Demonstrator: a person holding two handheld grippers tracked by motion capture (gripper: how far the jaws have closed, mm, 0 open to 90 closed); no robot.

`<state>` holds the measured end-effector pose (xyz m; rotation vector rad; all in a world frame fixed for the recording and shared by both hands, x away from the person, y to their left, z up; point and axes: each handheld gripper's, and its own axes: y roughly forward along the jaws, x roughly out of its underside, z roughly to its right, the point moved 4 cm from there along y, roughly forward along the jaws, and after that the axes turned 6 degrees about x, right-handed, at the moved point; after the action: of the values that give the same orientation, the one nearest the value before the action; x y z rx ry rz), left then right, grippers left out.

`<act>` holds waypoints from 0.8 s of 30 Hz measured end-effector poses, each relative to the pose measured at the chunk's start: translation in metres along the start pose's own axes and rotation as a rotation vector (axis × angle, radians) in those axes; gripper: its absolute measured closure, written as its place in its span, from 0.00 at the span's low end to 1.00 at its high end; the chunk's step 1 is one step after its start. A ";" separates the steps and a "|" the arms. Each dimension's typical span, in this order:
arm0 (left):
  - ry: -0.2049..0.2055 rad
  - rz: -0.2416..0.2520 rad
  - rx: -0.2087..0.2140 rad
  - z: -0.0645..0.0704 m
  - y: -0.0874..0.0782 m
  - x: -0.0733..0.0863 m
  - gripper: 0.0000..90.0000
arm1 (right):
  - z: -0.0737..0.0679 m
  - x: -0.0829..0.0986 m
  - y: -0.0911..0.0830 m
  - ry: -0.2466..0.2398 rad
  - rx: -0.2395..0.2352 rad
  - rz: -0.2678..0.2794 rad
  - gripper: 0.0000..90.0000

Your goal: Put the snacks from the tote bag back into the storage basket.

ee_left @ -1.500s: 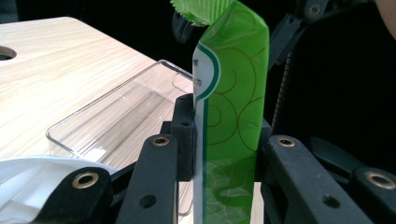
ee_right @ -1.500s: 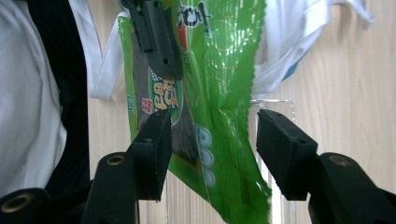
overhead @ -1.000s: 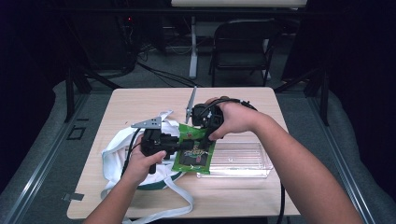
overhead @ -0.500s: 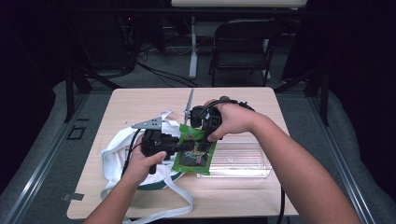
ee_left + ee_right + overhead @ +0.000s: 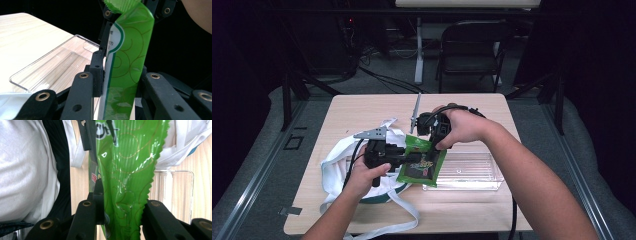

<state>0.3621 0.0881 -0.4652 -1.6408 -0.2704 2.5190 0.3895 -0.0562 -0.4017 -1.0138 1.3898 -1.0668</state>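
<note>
A green snack packet is held over the table between both grippers, just above the left end of a clear plastic tray. My left gripper is shut on the packet's left edge, and the packet stands upright between its jaws. My right gripper is shut on the packet's top edge. In the right gripper view the packet's serrated seal runs up from the jaws. A white cloth bag lies under my left hand.
The wooden table has bare room at its back and far right. The bag's long strap trails toward the front edge. A folding chair stands behind the table. The clear tray holds nothing.
Both grippers stay shut on the packet. The right hand has shifted slightly left, and the packet has hardly moved.
</note>
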 end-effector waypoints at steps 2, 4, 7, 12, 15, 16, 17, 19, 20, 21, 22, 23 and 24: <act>-0.001 -0.001 0.000 0.000 0.000 0.000 0.78 | 0.000 0.000 0.000 0.000 -0.003 -0.002 0.82; -0.003 -0.001 0.003 0.000 0.001 0.000 0.77 | 0.000 0.001 -0.001 0.001 -0.006 -0.004 0.82; -0.004 -0.004 0.003 0.001 0.001 0.001 0.76 | -0.001 0.001 -0.001 -0.002 -0.009 -0.006 0.83; -0.003 -0.006 -0.006 0.001 0.001 0.001 0.73 | -0.002 0.001 -0.001 0.000 -0.007 -0.009 0.84; -0.005 -0.007 -0.010 0.000 0.000 0.000 0.71 | -0.002 0.002 -0.002 -0.002 -0.003 -0.013 0.84; -0.008 -0.006 -0.011 0.000 0.000 0.000 0.70 | -0.001 0.002 -0.002 -0.005 -0.002 -0.015 0.84; -0.011 0.000 -0.013 0.000 0.000 0.000 0.68 | -0.001 0.002 -0.002 -0.010 0.002 -0.024 0.84; -0.012 0.003 -0.021 0.000 -0.002 0.000 0.66 | -0.001 0.004 -0.002 0.000 0.004 -0.029 0.84; -0.012 0.003 -0.024 0.000 -0.002 0.000 0.66 | -0.001 0.004 -0.003 -0.001 0.006 -0.033 0.84; -0.013 0.003 -0.026 -0.001 -0.003 0.000 0.65 | 0.000 0.005 -0.003 0.000 0.008 -0.036 0.84; -0.014 0.002 -0.030 -0.001 -0.003 0.000 0.65 | 0.000 0.006 -0.003 -0.002 0.011 -0.037 0.84; -0.012 -0.001 -0.032 -0.001 -0.004 0.000 0.65 | 0.000 0.006 -0.003 -0.001 0.013 -0.032 0.84; -0.014 0.002 -0.034 -0.002 -0.004 0.000 0.64 | 0.001 0.007 -0.004 -0.003 0.016 -0.037 0.84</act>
<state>0.3636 0.0921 -0.4646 -1.6372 -0.3142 2.5420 0.3900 -0.0642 -0.3996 -1.0327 1.3629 -1.1011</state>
